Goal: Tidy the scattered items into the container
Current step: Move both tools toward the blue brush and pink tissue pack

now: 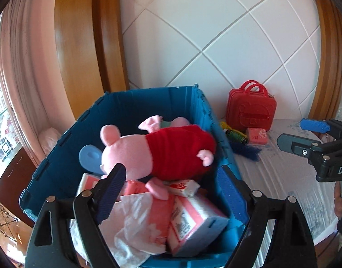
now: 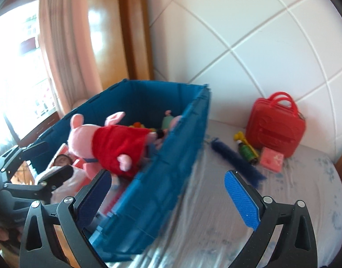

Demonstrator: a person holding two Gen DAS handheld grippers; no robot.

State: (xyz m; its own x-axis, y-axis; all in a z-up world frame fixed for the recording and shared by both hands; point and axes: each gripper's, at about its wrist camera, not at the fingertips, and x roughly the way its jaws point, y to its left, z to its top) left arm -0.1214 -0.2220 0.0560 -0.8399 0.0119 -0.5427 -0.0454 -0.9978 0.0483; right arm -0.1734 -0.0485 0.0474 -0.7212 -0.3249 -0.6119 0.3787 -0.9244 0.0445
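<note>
A blue crate (image 1: 182,102) (image 2: 162,178) stands on the bed. A pink pig plush in a red dress (image 1: 162,149) (image 2: 110,145) lies on top of pink tissue packs (image 1: 193,221) inside it. My left gripper (image 1: 171,189) is open and empty over the crate's near end. My right gripper (image 2: 168,192) is open and empty, straddling the crate's right wall; it also shows in the left wrist view (image 1: 305,136). On the bed beside the crate lie a red case (image 1: 251,107) (image 2: 276,127), a small pink box (image 1: 257,136) (image 2: 271,160), a green bottle (image 1: 234,135) (image 2: 247,151) and a dark blue fuzzy strip (image 1: 247,149) (image 2: 235,160).
A white padded headboard (image 1: 215,33) rises behind the bed. A wooden post (image 1: 86,44) and pink curtain (image 1: 25,67) stand at left by a window. The bed sheet (image 2: 282,201) is pale with blue flowers. A yellow item (image 2: 239,136) lies by the red case.
</note>
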